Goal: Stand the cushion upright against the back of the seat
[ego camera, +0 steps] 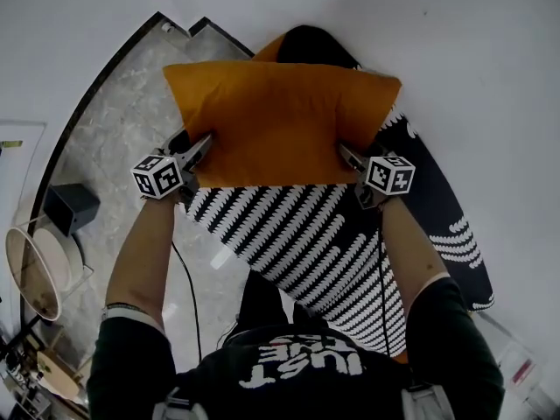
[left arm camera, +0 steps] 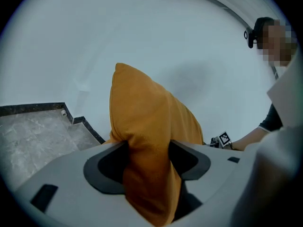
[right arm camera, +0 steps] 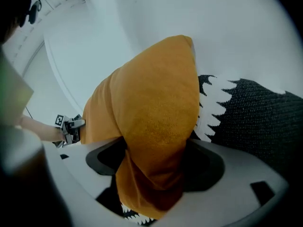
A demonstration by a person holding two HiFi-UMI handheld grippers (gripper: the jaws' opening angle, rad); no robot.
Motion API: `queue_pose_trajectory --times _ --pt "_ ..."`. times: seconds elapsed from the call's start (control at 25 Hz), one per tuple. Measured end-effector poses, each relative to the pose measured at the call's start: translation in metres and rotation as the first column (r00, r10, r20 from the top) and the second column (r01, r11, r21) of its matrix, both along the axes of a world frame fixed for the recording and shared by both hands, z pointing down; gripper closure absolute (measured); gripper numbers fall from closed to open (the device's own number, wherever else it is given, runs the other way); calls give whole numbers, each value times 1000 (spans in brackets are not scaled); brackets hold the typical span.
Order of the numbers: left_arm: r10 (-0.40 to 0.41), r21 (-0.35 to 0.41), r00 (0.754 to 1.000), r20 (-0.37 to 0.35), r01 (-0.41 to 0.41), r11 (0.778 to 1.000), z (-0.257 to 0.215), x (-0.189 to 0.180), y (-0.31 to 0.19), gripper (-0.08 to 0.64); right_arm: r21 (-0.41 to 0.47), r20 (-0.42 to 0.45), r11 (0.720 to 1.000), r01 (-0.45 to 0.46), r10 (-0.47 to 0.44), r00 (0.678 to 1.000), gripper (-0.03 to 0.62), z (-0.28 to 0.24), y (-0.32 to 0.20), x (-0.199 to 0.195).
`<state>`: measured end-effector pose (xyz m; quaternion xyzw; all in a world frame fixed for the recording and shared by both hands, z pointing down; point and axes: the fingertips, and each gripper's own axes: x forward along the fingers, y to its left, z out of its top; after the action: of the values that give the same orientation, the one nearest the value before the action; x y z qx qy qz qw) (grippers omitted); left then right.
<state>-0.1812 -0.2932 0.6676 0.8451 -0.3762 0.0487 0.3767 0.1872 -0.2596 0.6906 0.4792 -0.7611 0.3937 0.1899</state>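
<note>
The orange cushion stands upright on its long edge at the far end of the black-and-white patterned seat, leaning toward the dark back and the white wall. My left gripper is at its lower left corner and my right gripper at its lower right corner. In the left gripper view the cushion runs between the parted jaws of the left gripper, and the fabric hangs loosely there. In the right gripper view the cushion bulges between the widely spread jaws of the right gripper, above the seat cover.
A grey marble floor with a dark border lies left of the seat. On it stand a black box and a round white tub. A thin cable trails beside the seat. An orange edge shows behind the cushion.
</note>
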Motion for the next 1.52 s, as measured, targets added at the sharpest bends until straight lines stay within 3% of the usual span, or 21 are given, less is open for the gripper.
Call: queue_pose_trajectory --times 0.4,0.6,0.8,1.0,1.16,1.32,1.52 --pt "-6 -50 1000 20 7 999 -13 -15 21 209 -65 -129 998 -13 5 992 221 -15 21 20" --pt "-82 -56 997 7 82 995 -31 -37 27 209 -61 -135 998 -29 21 991 221 -48 28 27" --pt "-32 -94 999 39 35 995 -36 -35 50 209 -68 -136 997 -22 12 991 221 -71 42 30" --pt "-78 -117 996 37 81 990 -45 -39 64 209 -75 -151 997 37 -48 987 221 -84 64 22" --pt "-110 -135 992 57 117 984 -45 -49 79 209 -64 -131 997 30 -38 991 221 -93 79 23" --pt "-117 -132 992 34 121 984 -62 -50 111 209 -21 -79 1000 -18 16 997 221 -120 99 33" --pt "-87 -64 996 -9 86 994 -115 -31 138 209 87 34 995 -54 52 998 222 -183 114 43"
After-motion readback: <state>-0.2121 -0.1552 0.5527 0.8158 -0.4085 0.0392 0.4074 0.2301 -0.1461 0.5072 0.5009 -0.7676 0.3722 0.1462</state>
